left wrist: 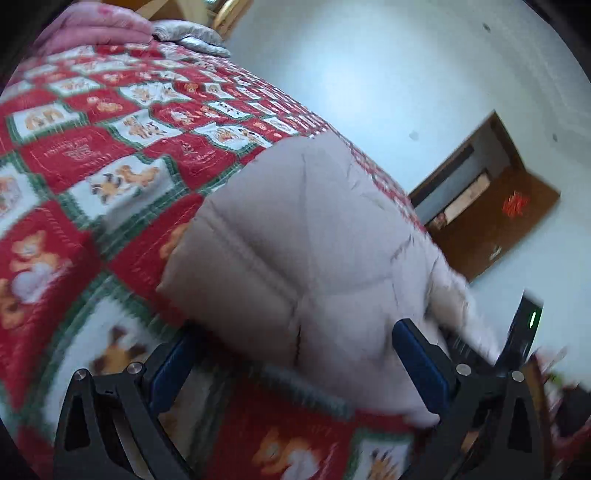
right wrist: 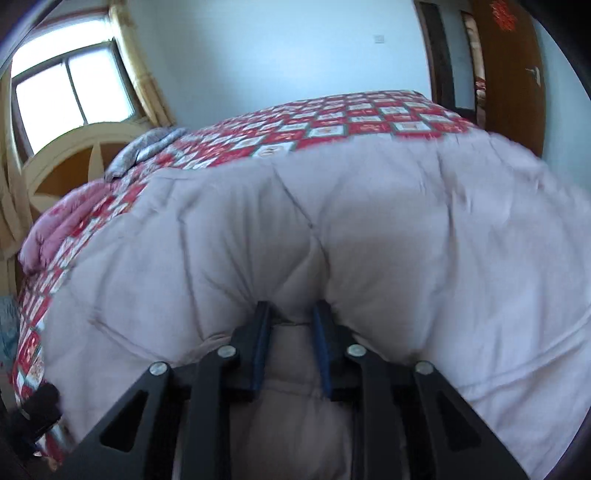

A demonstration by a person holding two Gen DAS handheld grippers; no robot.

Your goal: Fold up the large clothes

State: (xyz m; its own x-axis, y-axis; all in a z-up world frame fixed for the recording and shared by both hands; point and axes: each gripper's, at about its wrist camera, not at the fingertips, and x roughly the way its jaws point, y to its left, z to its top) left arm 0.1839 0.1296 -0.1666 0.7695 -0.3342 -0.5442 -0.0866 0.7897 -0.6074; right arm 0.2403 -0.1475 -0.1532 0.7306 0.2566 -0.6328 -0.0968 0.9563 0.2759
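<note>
A large pale grey quilted comforter (right wrist: 369, 229) lies on a bed covered with a red, white and green patterned bedspread (right wrist: 369, 114). My right gripper (right wrist: 291, 317) is shut on a bunched fold of the comforter, which bulges up on both sides of the fingers. In the left wrist view a corner of the comforter (left wrist: 303, 236) lies over the bedspread (left wrist: 92, 155). My left gripper (left wrist: 291, 350) is open, its blue-padded fingers (left wrist: 417, 354) wide apart on either side of the comforter's near edge.
A pink pillow (left wrist: 92, 26) and a grey blanket (left wrist: 192, 37) lie at the head of the bed. A window (right wrist: 70, 88) and a cream headboard (right wrist: 74, 155) stand behind it. A brown door (right wrist: 513, 74) is at the right; it also shows in the left wrist view (left wrist: 498, 225).
</note>
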